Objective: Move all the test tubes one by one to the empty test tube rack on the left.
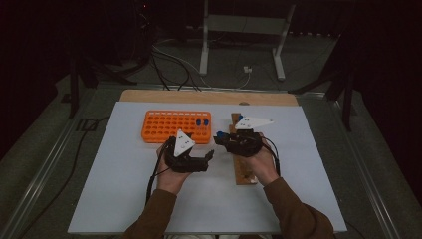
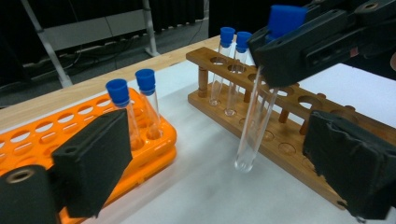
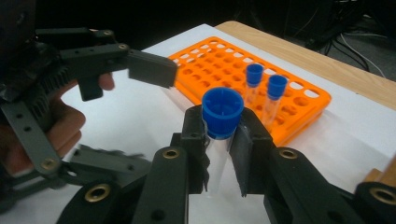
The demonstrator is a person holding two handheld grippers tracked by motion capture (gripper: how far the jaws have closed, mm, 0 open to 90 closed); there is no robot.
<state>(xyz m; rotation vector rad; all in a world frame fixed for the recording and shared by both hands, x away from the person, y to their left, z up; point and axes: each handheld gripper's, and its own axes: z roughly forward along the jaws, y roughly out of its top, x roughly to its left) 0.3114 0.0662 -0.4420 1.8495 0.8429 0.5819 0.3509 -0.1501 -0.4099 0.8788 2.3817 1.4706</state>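
A clear test tube with a blue cap [image 3: 222, 111] hangs upright, and my right gripper [image 3: 220, 140] is shut on it just under the cap. In the left gripper view this tube [image 2: 254, 126] hangs above the white table between the wide-apart pads of my left gripper [image 2: 219, 168], touching neither. The right gripper [image 2: 299, 46] reaches in from the upper right there. From above, the left gripper [image 1: 211, 155] points right toward the right gripper [image 1: 221, 138], between the orange rack [image 1: 164, 127] and the wooden rack [image 1: 243, 172].
Two blue-capped tubes [image 2: 135, 107] stand in the orange rack's near corner. Two more tubes [image 2: 233, 51] stand at the far end of the wooden rack [image 2: 289, 135]. A white mat [image 1: 124, 189] covers the table, with a wooden strip [image 1: 209, 97] along the far edge.
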